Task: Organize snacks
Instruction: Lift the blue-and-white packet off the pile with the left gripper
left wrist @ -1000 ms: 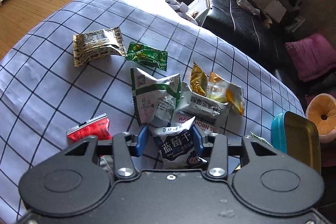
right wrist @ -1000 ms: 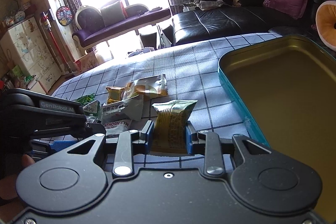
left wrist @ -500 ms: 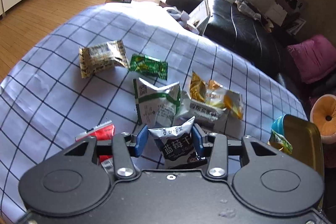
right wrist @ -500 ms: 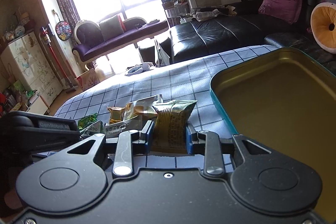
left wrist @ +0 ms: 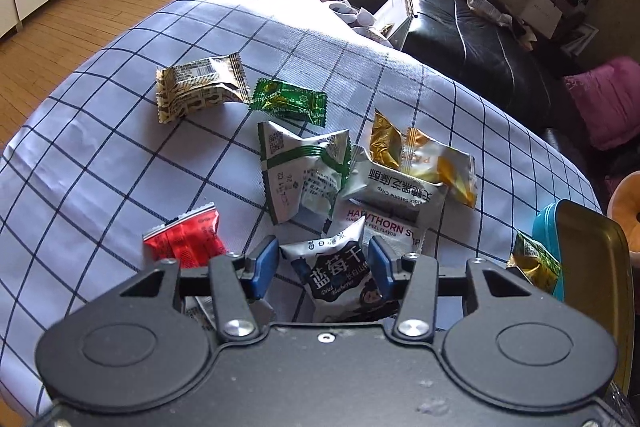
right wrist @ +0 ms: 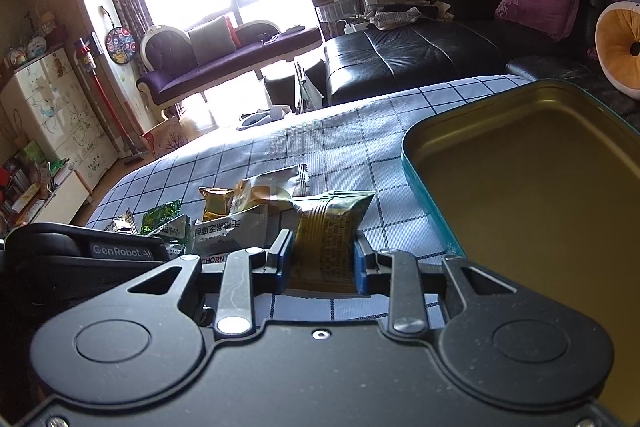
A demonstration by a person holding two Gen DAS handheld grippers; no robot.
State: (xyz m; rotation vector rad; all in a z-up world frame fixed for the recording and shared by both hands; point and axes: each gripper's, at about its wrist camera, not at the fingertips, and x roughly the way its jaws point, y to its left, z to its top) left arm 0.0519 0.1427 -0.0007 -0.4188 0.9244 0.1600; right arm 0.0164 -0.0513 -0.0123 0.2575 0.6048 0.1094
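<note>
Snack packets [left wrist: 304,167] clustered on tablecloth [left wrist: 100,167], tin [right wrist: 532,195] at their right, sofa [right wrist: 412,55] behind

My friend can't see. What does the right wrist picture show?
The right gripper is shut on a yellow-green snack packet, held above a blue checked tablecloth beside an open gold tin with a teal outside. More snack packets lie in a pile to the left, with a sunny living room behind.
</note>
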